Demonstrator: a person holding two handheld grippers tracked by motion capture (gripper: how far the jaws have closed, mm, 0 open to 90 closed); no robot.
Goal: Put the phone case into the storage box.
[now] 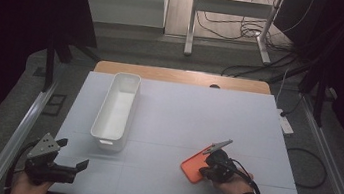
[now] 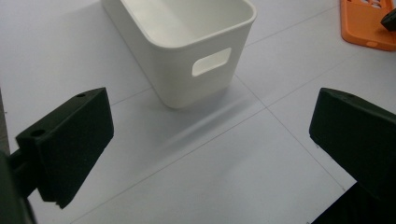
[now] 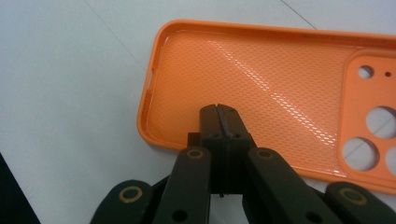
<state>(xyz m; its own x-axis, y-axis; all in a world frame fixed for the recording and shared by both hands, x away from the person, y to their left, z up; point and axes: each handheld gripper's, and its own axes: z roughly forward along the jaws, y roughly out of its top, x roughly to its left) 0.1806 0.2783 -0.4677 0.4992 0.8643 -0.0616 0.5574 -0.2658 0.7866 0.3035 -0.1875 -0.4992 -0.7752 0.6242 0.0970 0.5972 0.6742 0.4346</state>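
Right gripper [image 3: 218,108] jaws together over orange phone case [image 3: 261,88] at bench's five o'clock — left gripper [image 1: 74,153] jaws apart, empty.

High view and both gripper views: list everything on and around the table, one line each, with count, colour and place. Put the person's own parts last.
Bin: one, white, long and empty, left half of the table, handle slot facing the person.
Phone case: one, orange, lying open side up on the right front of the table, under the right gripper.
Table: one, white top with a wooden strip along the far edge.
Stand: one, white metal, on the floor beyond the table.
Cables: several, dark, on the floor at the back and right.
Left gripper: one, black, jaws wide apart, front left corner, nothing between them.
Right gripper: one, black, jaws shut, tips over the case's inside near its edge.
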